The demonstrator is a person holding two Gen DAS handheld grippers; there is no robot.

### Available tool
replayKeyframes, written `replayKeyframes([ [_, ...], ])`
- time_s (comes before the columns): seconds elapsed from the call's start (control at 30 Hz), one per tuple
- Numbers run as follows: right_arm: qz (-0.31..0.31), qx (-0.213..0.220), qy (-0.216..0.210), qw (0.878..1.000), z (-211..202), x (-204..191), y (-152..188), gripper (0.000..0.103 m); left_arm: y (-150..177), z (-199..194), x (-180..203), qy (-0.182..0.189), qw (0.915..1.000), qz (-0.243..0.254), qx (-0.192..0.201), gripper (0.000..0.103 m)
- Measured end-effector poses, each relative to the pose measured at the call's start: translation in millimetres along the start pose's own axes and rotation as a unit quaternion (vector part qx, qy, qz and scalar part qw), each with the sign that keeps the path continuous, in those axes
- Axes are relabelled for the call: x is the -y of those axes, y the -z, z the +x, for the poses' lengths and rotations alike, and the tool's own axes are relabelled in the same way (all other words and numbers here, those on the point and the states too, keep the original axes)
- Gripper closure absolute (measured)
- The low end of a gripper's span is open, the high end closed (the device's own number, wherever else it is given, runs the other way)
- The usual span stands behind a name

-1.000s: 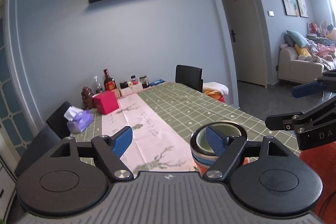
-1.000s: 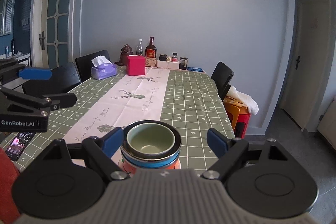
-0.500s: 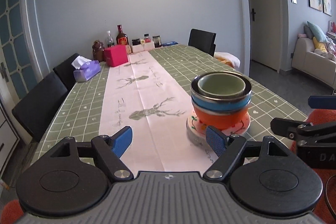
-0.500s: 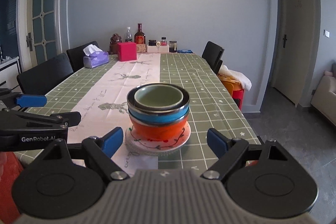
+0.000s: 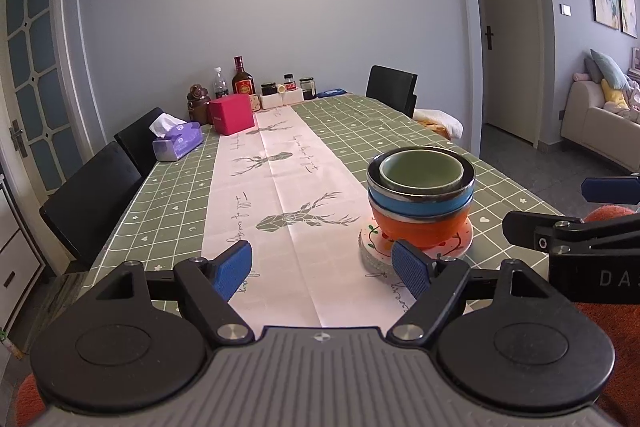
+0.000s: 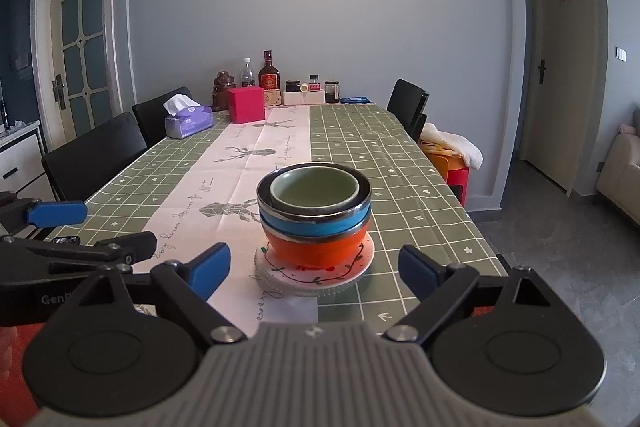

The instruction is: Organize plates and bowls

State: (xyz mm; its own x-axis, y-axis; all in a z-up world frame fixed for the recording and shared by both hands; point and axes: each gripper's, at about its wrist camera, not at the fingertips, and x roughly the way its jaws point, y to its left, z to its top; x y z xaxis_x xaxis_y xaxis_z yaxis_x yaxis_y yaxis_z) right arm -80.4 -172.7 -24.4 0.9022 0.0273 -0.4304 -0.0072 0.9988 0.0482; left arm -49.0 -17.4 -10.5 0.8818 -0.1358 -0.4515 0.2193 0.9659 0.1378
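- Left wrist view: the left gripper hangs over the near edge of the worktop, fingers wide and empty. The bowl stack sits on a plate to its right; a sofa shows at far right.
- Right wrist view: the right gripper has its fingers wide and empty, with the bowl stack between them, apart. Only here a red stool shows beside the worktop's right edge.

I see a green bowl nested in a blue, steel-rimmed bowl, over an orange bowl. White plate under them has a red-and-green vine pattern. Tablecloth is green with a white grid; runner is pale pink with grey deer. Pink box, purple tissue pack. Blue pads on my grippers.
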Motion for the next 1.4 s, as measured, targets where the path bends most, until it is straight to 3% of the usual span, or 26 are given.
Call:
replayKeyframes([
  [1.4, -0.007, 0.015, -0.005, 1.000, -5.1, -4.9, -1.4, 0.008, -4.3, -8.7, -2.0, -0.018, 0.9997, -0.011, 0.015, 0.010],
])
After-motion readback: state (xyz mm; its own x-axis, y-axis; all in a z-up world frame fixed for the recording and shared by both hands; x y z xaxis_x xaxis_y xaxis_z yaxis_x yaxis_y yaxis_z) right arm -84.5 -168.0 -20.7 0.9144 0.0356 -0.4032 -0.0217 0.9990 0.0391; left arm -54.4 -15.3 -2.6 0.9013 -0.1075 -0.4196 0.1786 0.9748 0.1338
